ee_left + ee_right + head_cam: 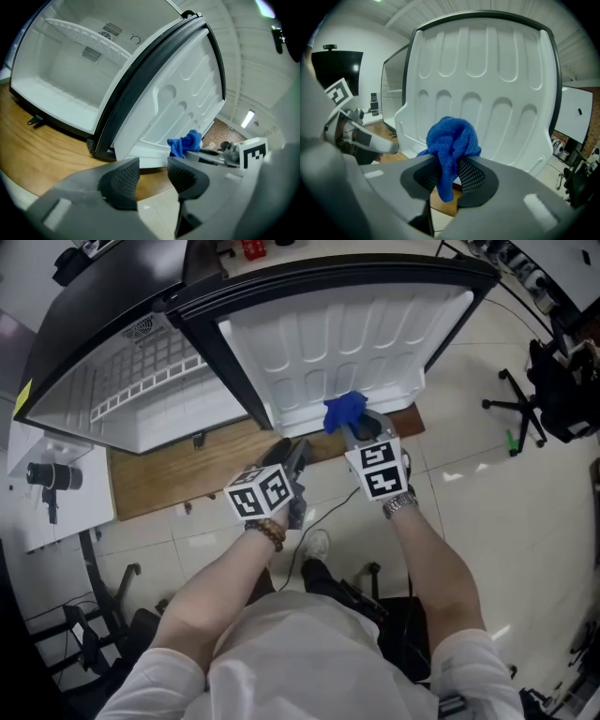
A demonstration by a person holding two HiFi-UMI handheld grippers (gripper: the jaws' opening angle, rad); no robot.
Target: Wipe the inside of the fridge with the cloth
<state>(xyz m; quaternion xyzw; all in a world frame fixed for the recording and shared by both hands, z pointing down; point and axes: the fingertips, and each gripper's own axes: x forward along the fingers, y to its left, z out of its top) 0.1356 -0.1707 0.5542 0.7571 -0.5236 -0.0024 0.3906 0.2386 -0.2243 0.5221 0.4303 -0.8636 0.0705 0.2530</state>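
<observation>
A small fridge lies with its cavity facing me and its door swung wide, white ribbed liner showing. My right gripper is shut on a bunched blue cloth, which sits close to the low edge of the door liner. In the right gripper view the cloth bulges above the jaws and a tail hangs between them. My left gripper hovers open and empty over the wooden board, left of the right one; its pads stand apart.
The fridge rests on a wooden board over a pale tiled floor. A white stand with a camera is at the left. An office chair base stands at the right. A dark cable runs across the floor.
</observation>
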